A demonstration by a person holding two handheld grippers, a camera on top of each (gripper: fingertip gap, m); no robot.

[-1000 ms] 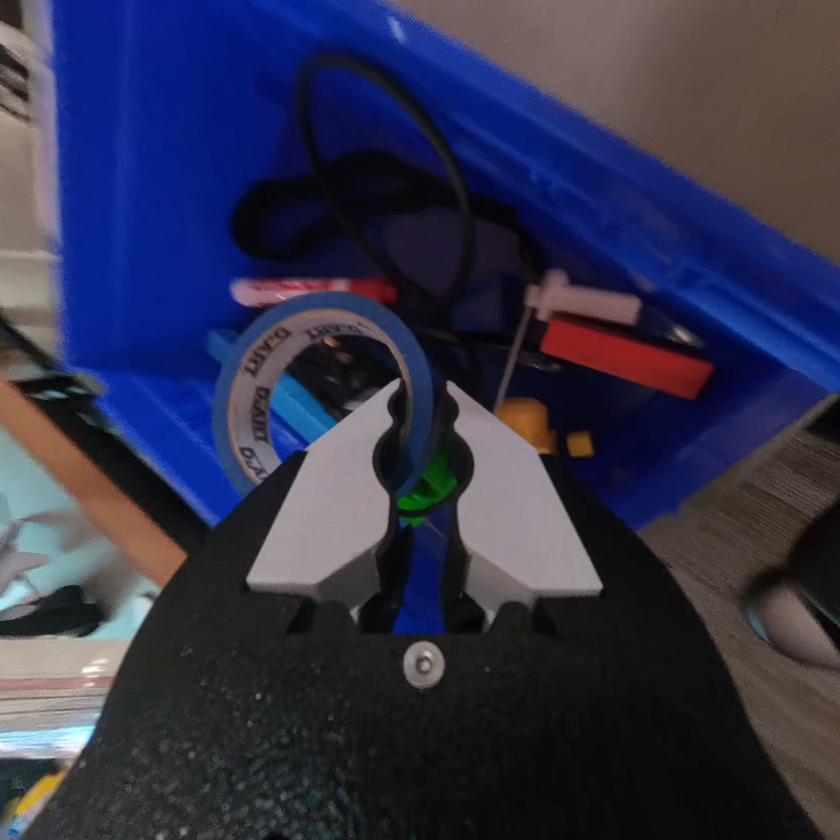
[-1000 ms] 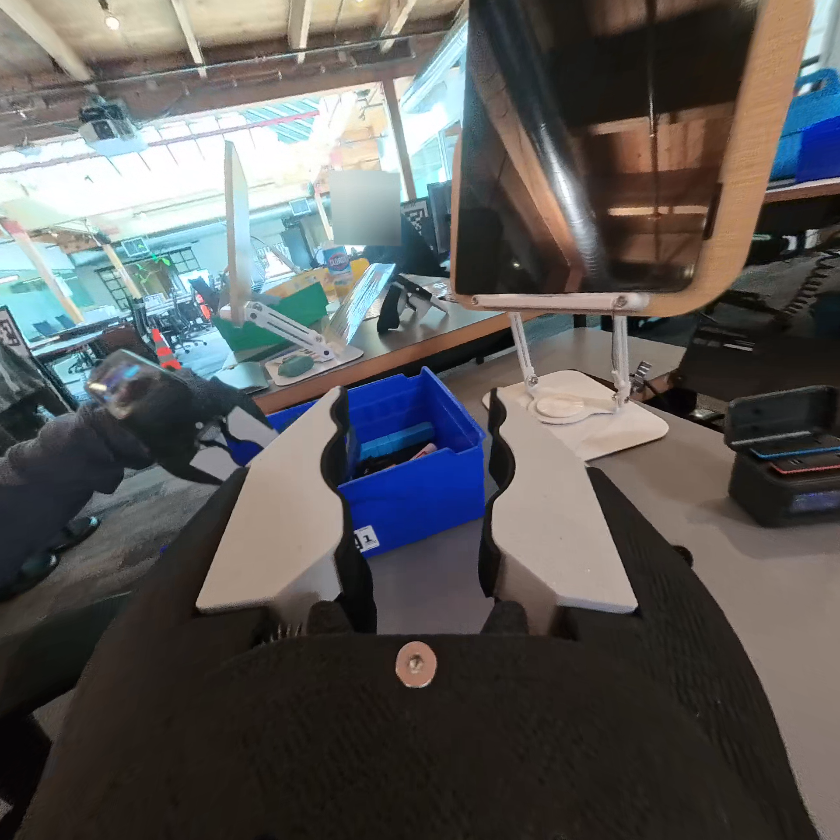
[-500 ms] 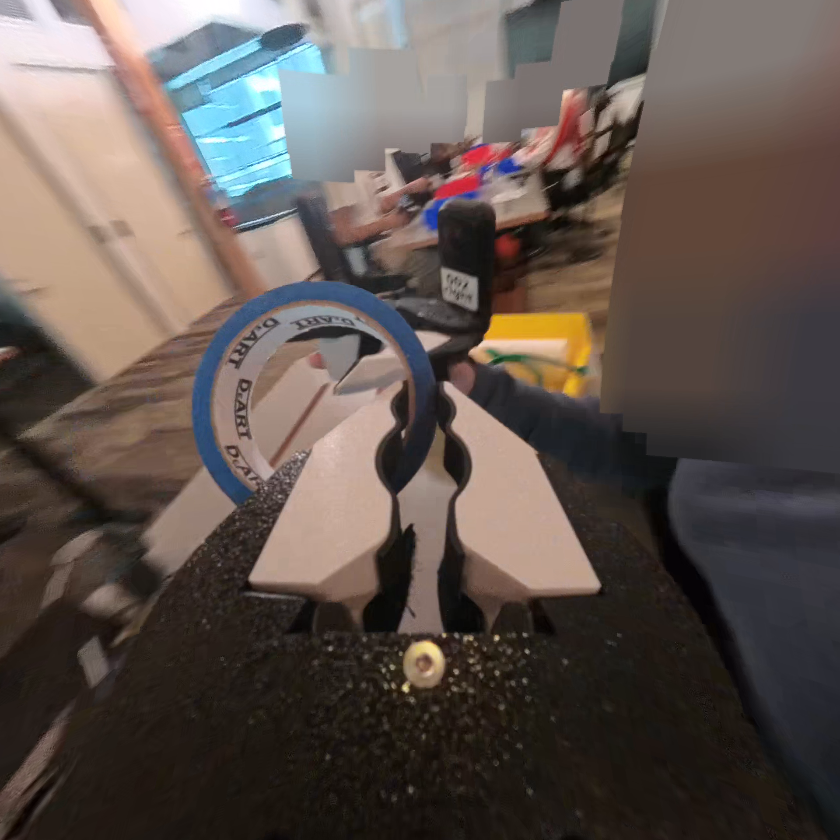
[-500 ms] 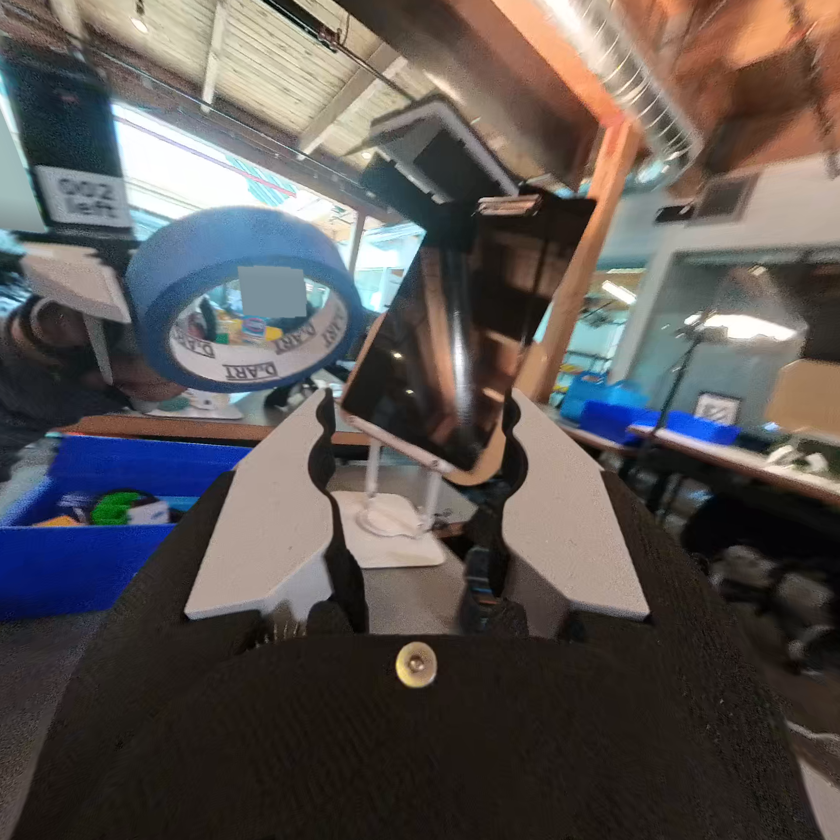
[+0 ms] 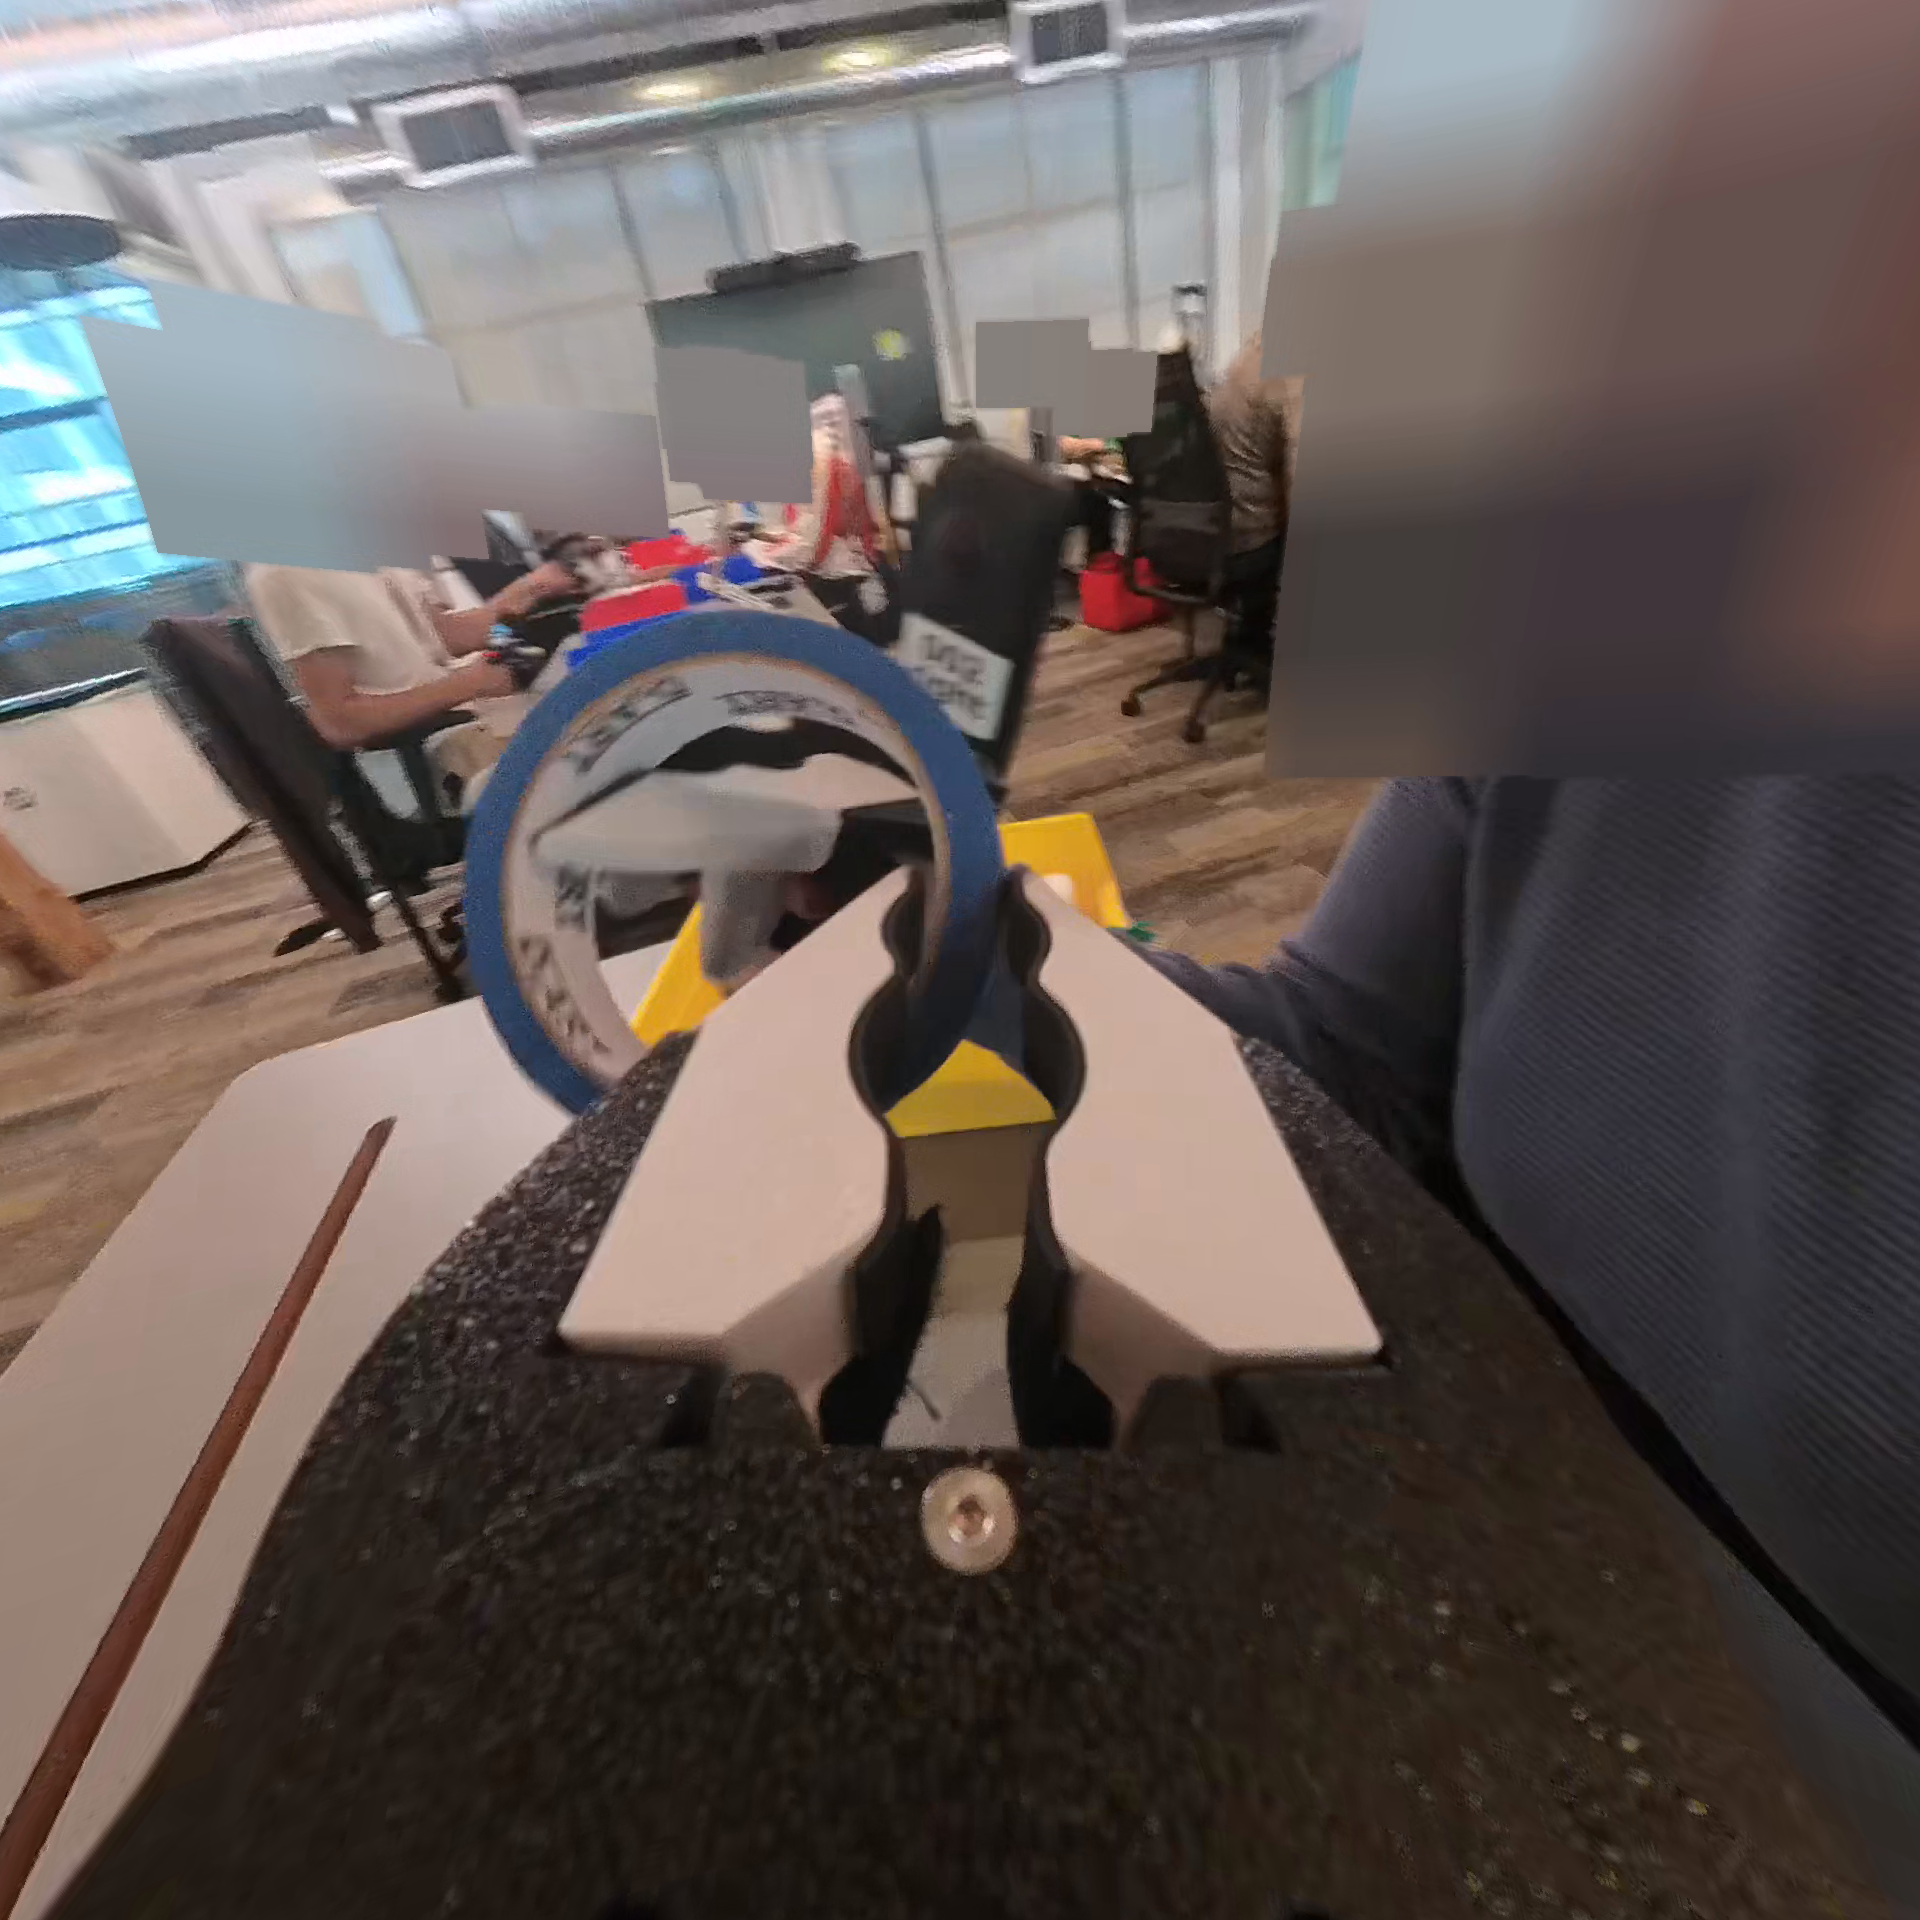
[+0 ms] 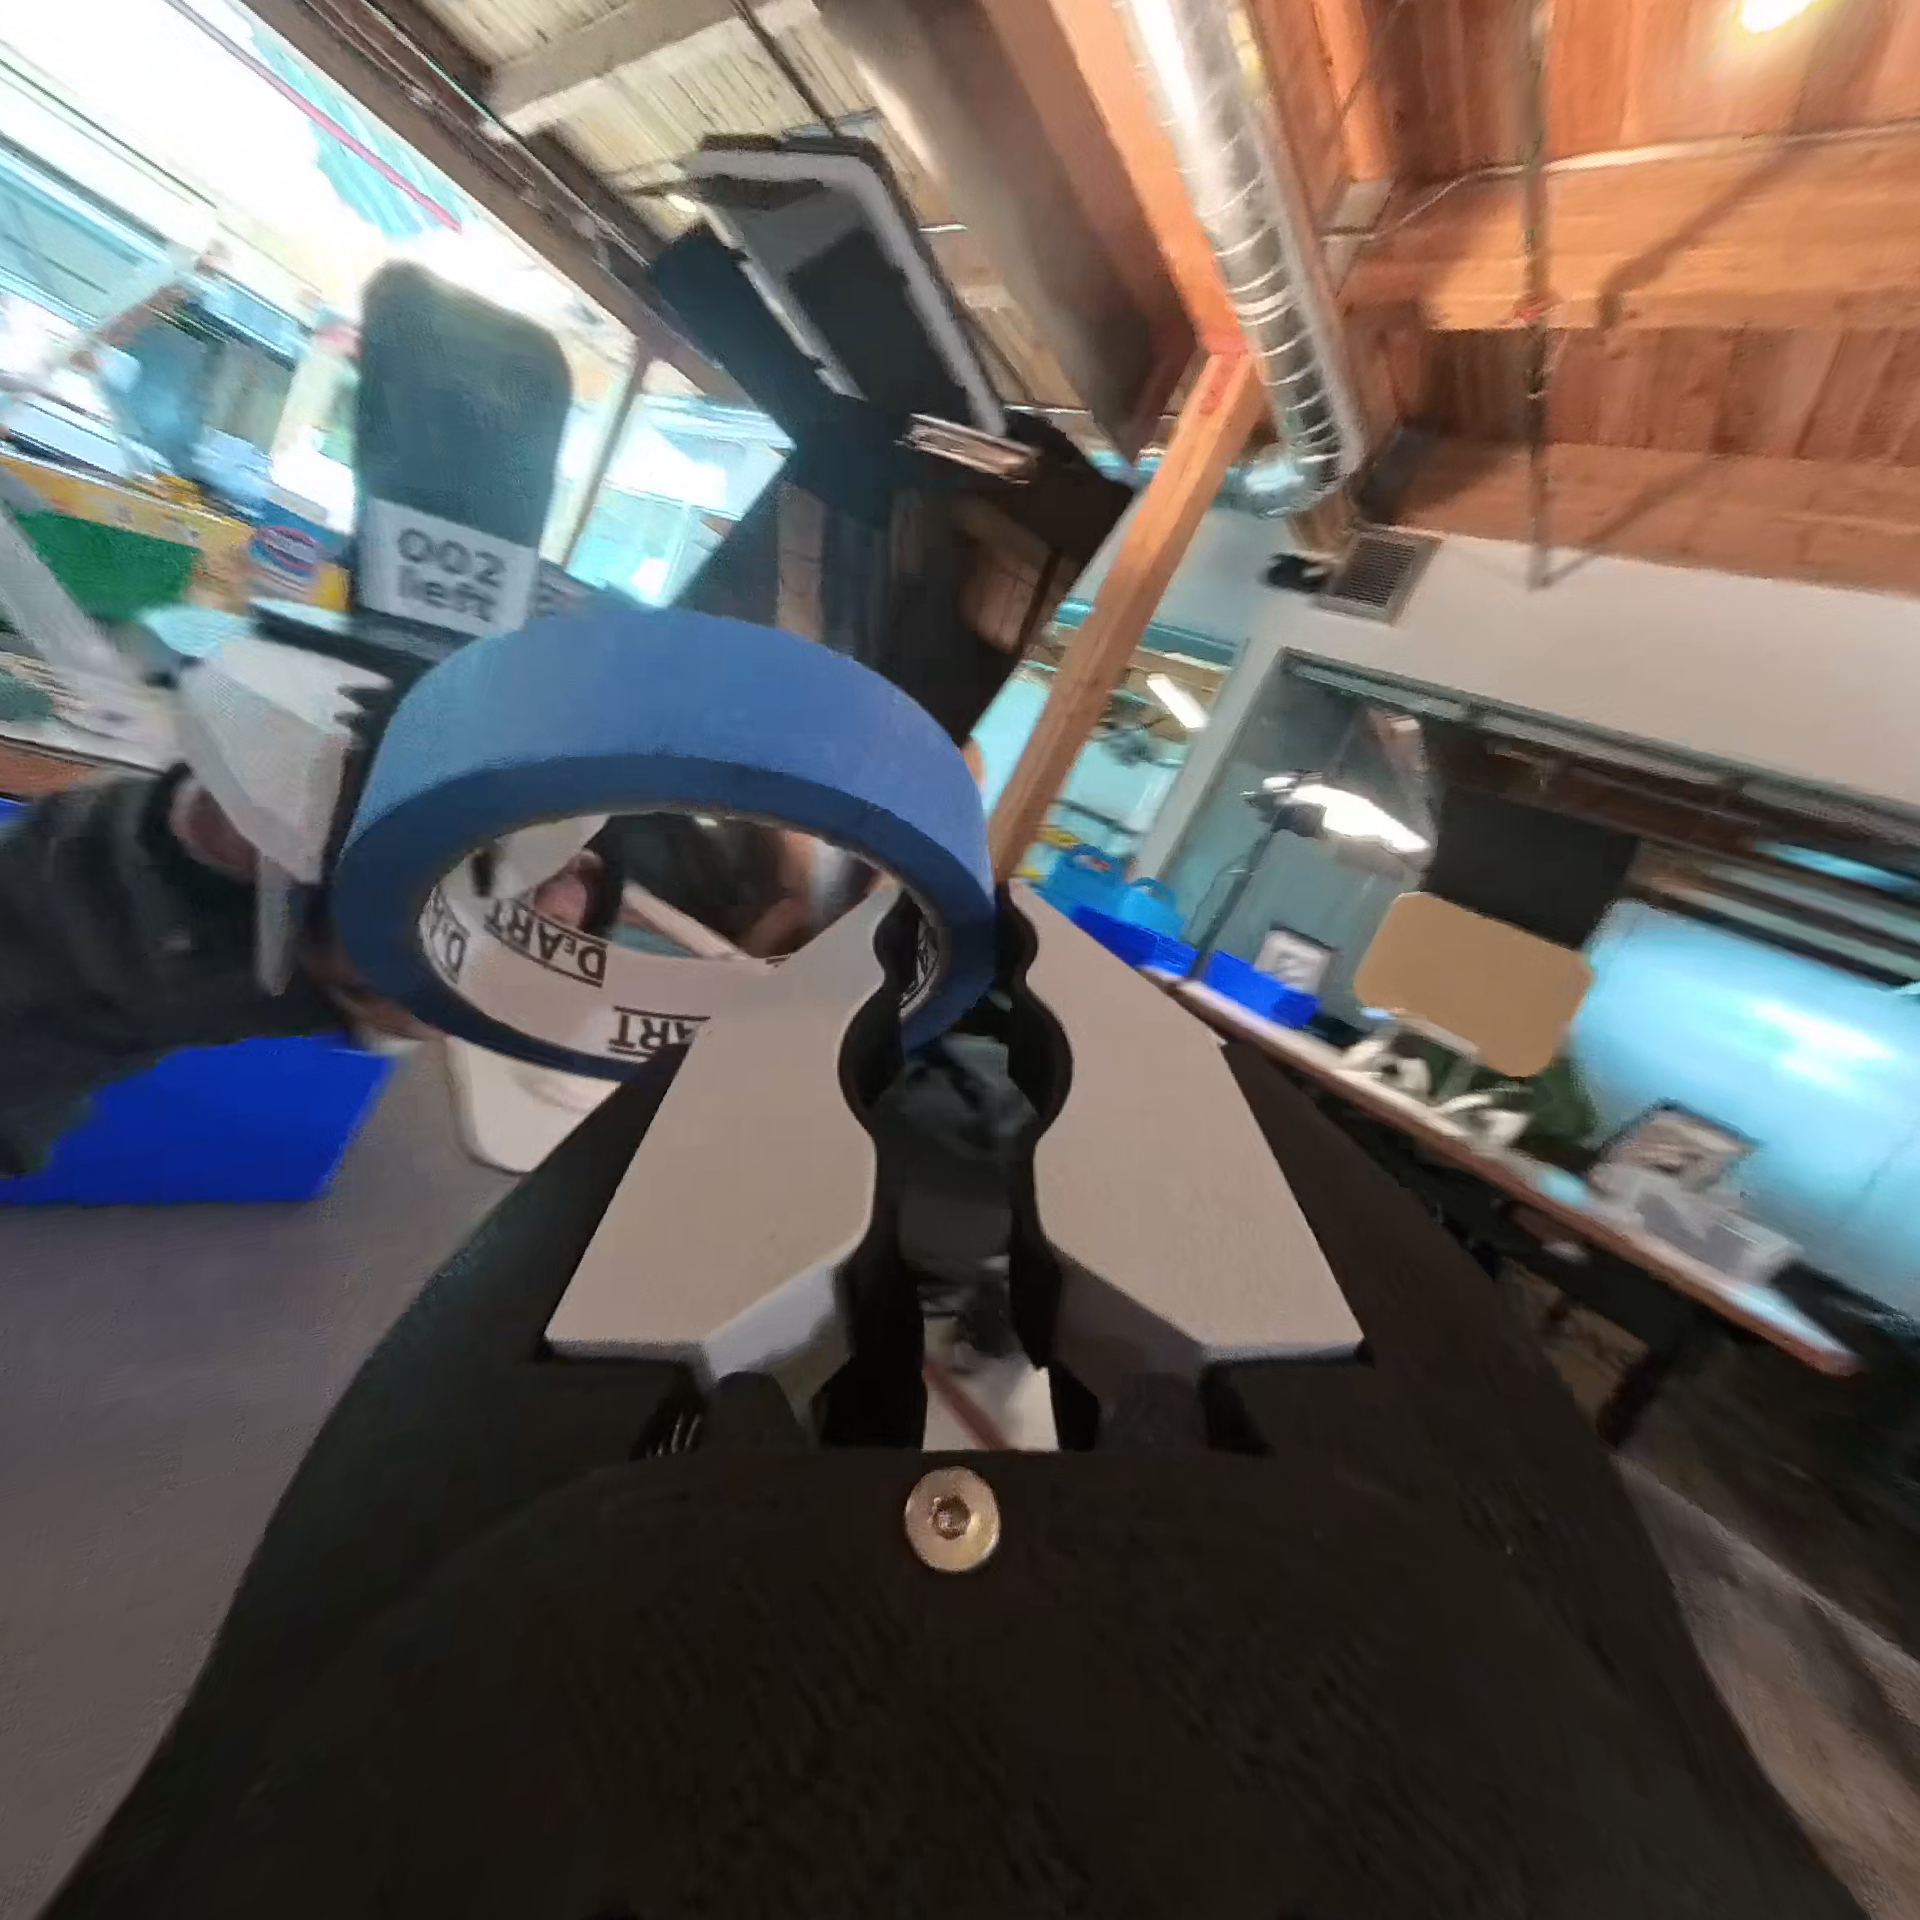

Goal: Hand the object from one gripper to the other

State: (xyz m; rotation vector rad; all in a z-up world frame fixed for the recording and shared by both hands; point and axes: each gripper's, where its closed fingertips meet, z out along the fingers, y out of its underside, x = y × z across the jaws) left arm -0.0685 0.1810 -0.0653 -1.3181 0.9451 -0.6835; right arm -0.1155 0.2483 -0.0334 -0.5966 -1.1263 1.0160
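Tape, a blue roll [image 5: 727,852], hangs in mid-air between the two tongs, clear of the tabletop [image 6: 208,1351], and each wrist view shows a wall of the ring pinched between its own fingertips. The left tongs [image 5: 961,935] are drawn narrow on the ring's wall at about four o'clock of the loop, so the roll stands out toward ten o'clock with its open centre facing that camera. The right tongs [image 6: 951,961] are likewise closed narrow on the wall at the ring's four o'clock in their own view, where the roll lies tilted, its broad blue outer band on top and the white printed core below. Seen from the right, the left tongs' pale fingers [image 6: 260,790] reach in from nine o'clock and meet the roll's far side, so the grips appear to sit on opposite sides and leave each other room. Both tools point toward one another, raised and roughly level. By my judgement the handover is at its midpoint, with release by the giver still to come.
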